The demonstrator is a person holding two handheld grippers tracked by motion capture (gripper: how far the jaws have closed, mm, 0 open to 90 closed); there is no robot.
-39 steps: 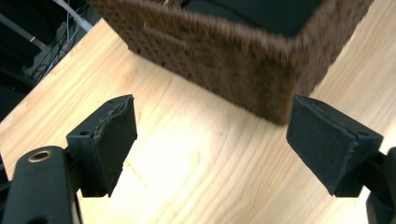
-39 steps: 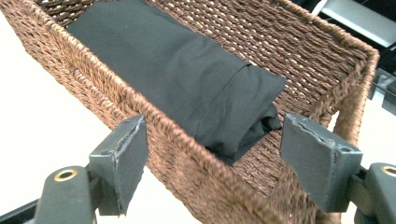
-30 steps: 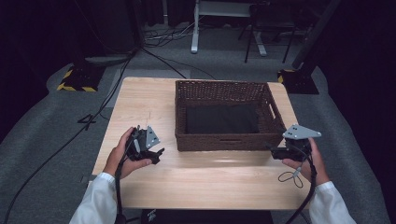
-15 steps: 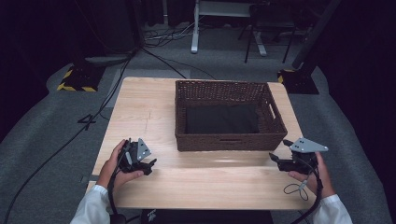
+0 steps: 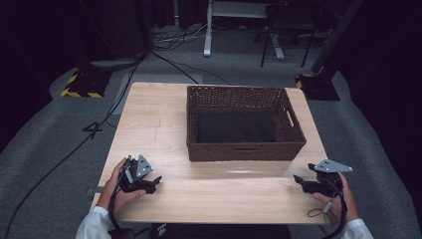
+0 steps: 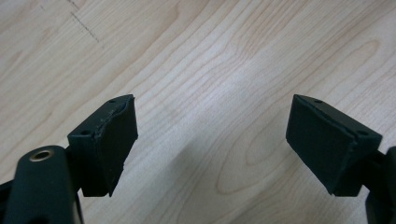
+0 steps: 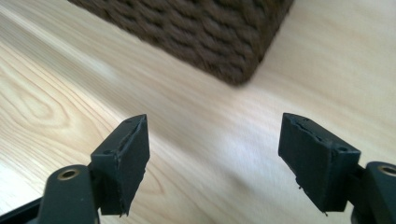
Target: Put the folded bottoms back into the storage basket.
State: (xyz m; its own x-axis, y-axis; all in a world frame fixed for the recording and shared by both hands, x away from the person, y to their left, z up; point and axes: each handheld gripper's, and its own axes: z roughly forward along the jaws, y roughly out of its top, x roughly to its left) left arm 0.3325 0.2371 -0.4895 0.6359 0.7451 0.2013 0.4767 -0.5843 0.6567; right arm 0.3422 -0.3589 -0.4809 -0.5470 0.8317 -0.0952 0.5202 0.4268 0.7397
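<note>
Both parked low near the front edge of the light wooden table [image 5: 164, 114], left tool [image 5: 149, 183] and right tool [image 5: 302, 182] gaping wide and holding nothing, probably idling clear of the dark-brown woven wicker basket [image 5: 244, 149] mid-table.

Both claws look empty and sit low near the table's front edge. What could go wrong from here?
1. The right claw, open and empty, hovers near the light wooden table's front right corner; its trailing cable might snag on that edge.
2. The dark woven wicker basket is close ahead of that claw; a quick forward push might knock its corner.
3. The left claw, also open, could scrape the tabletop.
</note>
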